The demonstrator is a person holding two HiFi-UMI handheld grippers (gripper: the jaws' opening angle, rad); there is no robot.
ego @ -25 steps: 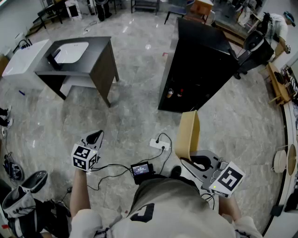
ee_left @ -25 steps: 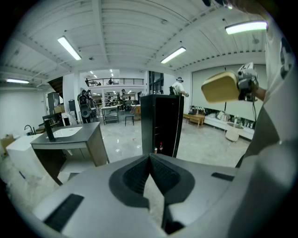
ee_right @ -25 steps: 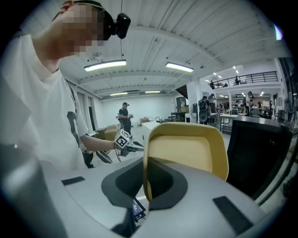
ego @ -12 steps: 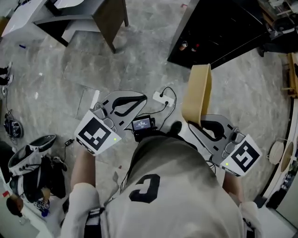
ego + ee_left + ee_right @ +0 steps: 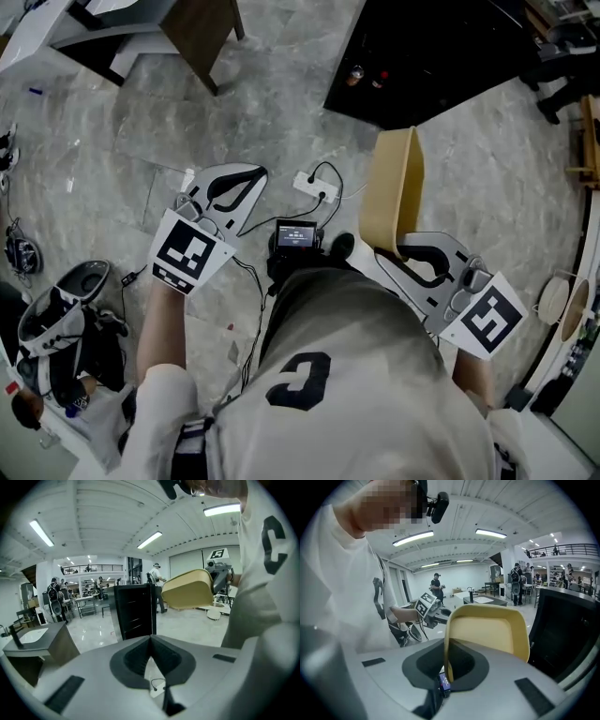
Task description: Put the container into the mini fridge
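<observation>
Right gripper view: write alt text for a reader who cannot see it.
The right hand-held gripper is shut on the rim of a tan container, held on edge. A black mini fridge stands at right; a person in white fills the left.

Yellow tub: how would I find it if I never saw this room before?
Find the big black mini fridge at the top of the head view, then look just below it. The yellow tub is there, tipped up on its edge and pinched by the right tongs. It is the only pale yellow thing; the power strip beside it is white and lies flat.
</observation>
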